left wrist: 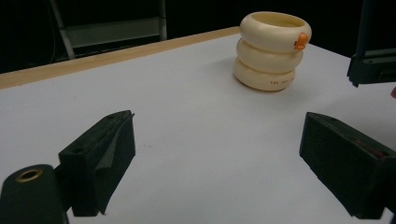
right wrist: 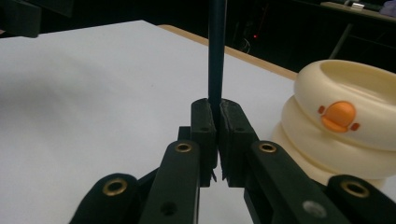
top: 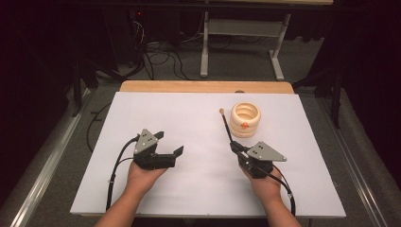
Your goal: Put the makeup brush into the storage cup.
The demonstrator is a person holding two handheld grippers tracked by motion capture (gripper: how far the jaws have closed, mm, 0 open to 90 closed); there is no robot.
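High view: two units on white surface (top: pixel 189 189). Left hand-held gripper (top: pixel 169 143) jaws wide, empty. Right hand-held gripper (top: pixel 235 147) clamped on one dark brush (top: pixel 226 124), pale tip pointing away. One cream ringed holder (top: pixel 245 119) just beside the brush.

The cream, ring-stacked plastic-looking holder (left wrist: pixel 271 49) at upper right of the left gripper view looks smooth with a soft sheen. The white sheet covering the table (top: pixel 189 127) is matt; a pale wooden edge (top: pixel 206 86) shows behind. The black gripper jaws look matt, with brass-coloured rivets.
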